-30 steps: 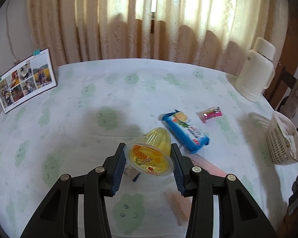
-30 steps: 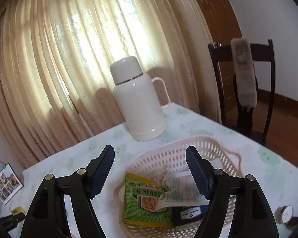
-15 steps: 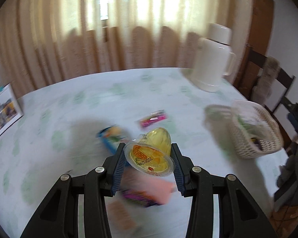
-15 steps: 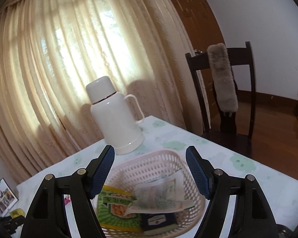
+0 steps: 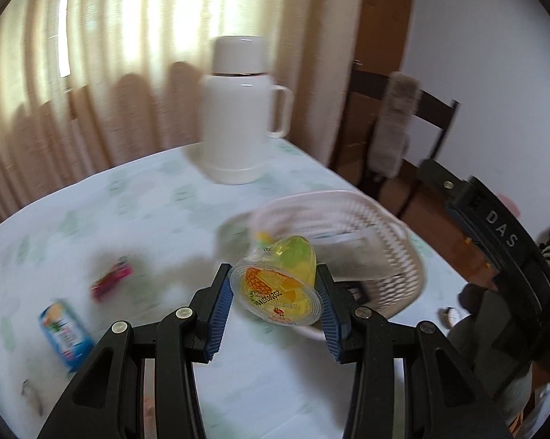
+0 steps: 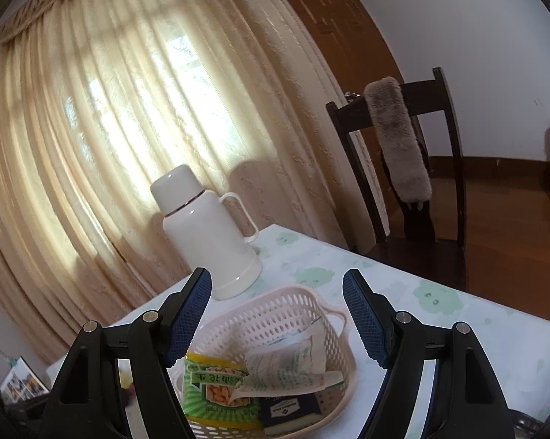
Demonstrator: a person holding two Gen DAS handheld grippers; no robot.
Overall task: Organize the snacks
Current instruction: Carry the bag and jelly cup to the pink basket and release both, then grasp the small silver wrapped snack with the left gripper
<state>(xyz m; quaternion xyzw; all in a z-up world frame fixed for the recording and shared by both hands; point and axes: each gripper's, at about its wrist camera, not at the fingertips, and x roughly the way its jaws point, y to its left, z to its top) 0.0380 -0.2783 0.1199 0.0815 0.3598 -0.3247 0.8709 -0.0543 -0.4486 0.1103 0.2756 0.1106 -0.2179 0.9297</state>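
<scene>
A curtained window backs a table [image 5: 136, 197] under a pale green-patterned cloth, with a white thermos [image 5: 238, 109] at upper centre. The left gripper [image 5: 275, 292] pinches a yellow jelly cup [image 5: 278, 285] at frame centre, in front of the white basket [image 5: 395, 252]. The right gripper [image 6: 277, 314] stands spread and empty above the basket's packets [image 6: 216, 391].

- Jelly cup [image 5: 279, 285]: clear glossy plastic, printed foil lid.
- Basket [image 6: 275, 307]: matt perforated pink plastic.
- Thermos [image 6: 209, 234]: smooth glossy white.
- Worktop [image 6: 458, 329]: matt printed cloth.
- Chair [image 6: 454, 139]: dark polished wood, a fuzzy cloth [image 6: 399, 139] draped over it.
</scene>
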